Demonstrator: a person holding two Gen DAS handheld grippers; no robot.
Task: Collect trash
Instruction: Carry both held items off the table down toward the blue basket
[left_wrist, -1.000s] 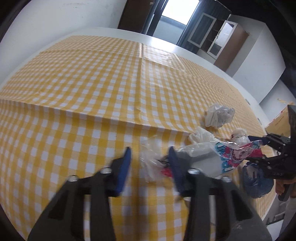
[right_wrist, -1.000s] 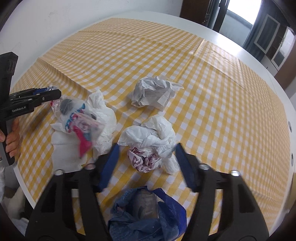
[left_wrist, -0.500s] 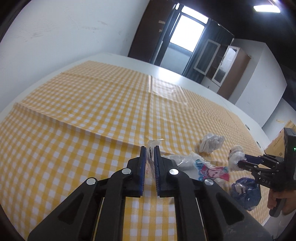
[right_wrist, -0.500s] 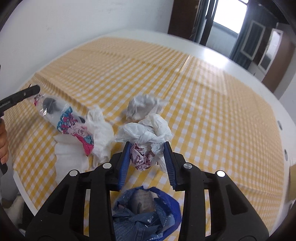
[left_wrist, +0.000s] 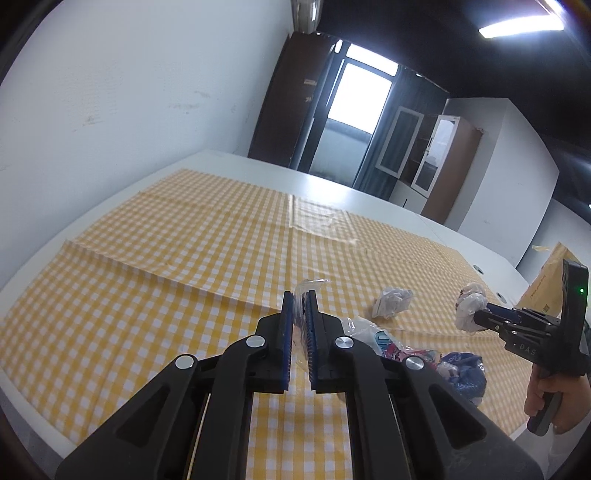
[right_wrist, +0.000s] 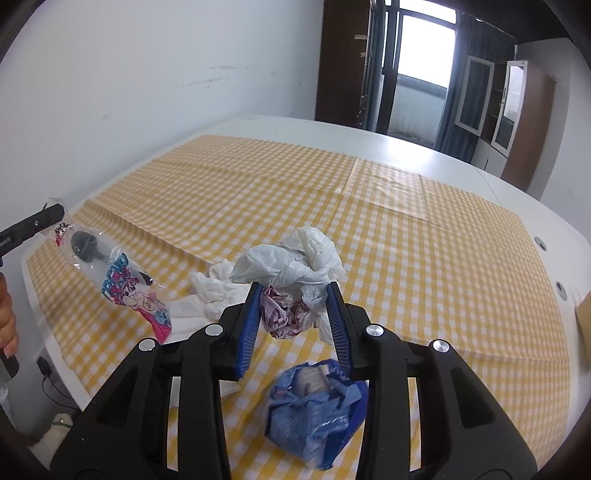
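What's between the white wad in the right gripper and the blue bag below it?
Nothing visible. The right gripper holds the white plastic wad lifted off the checkered tablecloth, and the blue bag sits just beneath and nearer the camera, its mouth open upward.

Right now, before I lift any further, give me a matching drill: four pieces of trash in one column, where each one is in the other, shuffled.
Things:
1. clear printed wrapper
2. white plastic bag wad
3. blue bag
4. crumpled white tissue

Places:
A. lying on the checked cloth, not held
B. pinched by one end in the left tongs, hanging
C. clamped in the right tongs
D. on the cloth below the right tongs, not held

Pairs: 1-B, 2-C, 3-D, 4-A
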